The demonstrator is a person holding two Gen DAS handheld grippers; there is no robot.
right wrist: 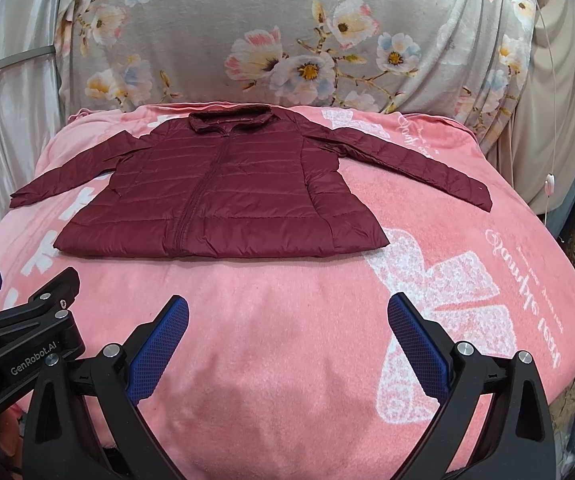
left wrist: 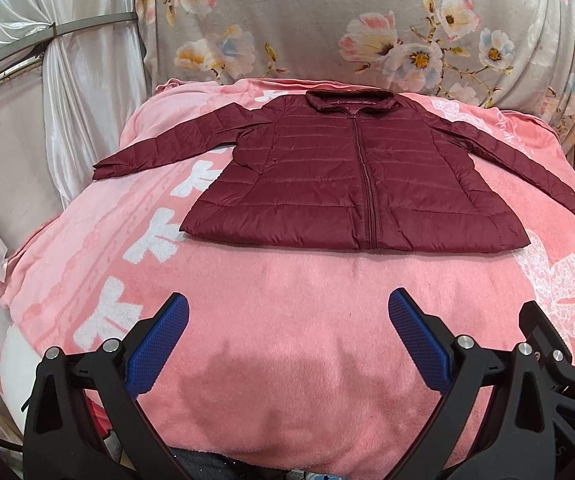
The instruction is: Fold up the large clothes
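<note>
A dark red quilted jacket (left wrist: 351,176) lies flat and zipped on a pink blanket (left wrist: 287,300), collar at the far side, both sleeves spread outward. It also shows in the right wrist view (right wrist: 223,192). My left gripper (left wrist: 287,312) is open and empty, hovering over the blanket in front of the jacket's hem. My right gripper (right wrist: 287,312) is open and empty, also short of the hem. The two grippers are side by side; the left gripper's black body (right wrist: 19,344) shows at the left of the right wrist view.
A grey floral cloth (left wrist: 327,20) hangs behind the blanket. White satin curtains (left wrist: 87,60) stand at the left. Beige fabric (right wrist: 559,80) and a thin white cord (right wrist: 549,180) hang at the right. The blanket's edges fall away on both sides.
</note>
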